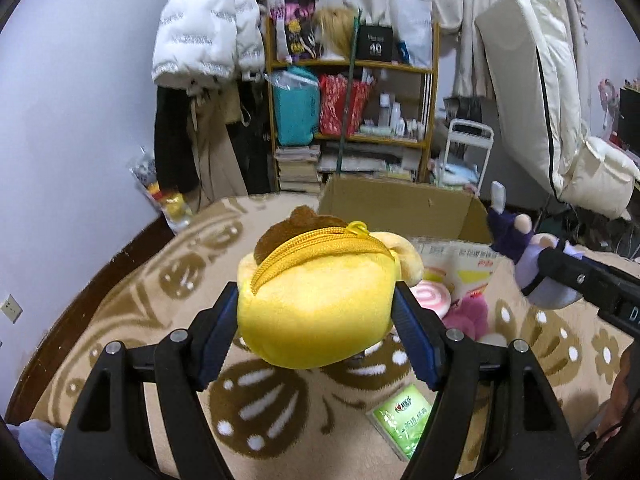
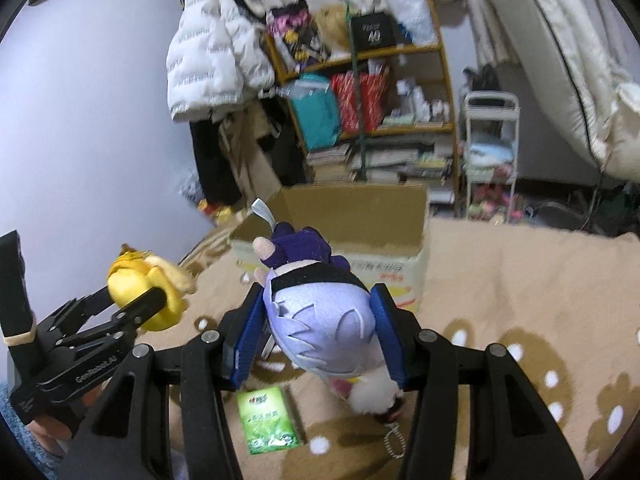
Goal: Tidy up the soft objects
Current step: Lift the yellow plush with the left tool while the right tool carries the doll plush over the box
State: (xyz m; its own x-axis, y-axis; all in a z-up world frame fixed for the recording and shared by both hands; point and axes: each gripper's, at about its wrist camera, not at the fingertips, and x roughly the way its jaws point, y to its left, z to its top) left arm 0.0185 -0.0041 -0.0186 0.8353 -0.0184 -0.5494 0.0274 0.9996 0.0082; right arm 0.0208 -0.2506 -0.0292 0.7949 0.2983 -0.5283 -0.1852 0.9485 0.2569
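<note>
My left gripper (image 1: 316, 308) is shut on a yellow plush pouch (image 1: 316, 300) with a zipper and a brown cap, held above the bed; the same yellow pouch (image 2: 144, 292) shows at the left of the right wrist view. My right gripper (image 2: 320, 320) is shut on a lilac-haired plush doll (image 2: 320, 320) in dark purple clothes, its head squeezed between the blue pads. That doll (image 1: 532, 256) appears at the right in the left wrist view. An open cardboard box (image 2: 348, 220) stands ahead of both grippers on the bed.
A beige blanket with brown flower patterns (image 1: 260, 412) covers the bed. A green tissue pack (image 2: 268, 420) lies on it, with pink plush toys (image 1: 464, 308) and a white fluffy toy (image 2: 372, 396) close by. A cluttered shelf (image 1: 352, 100) and hanging coats (image 1: 204, 40) stand behind.
</note>
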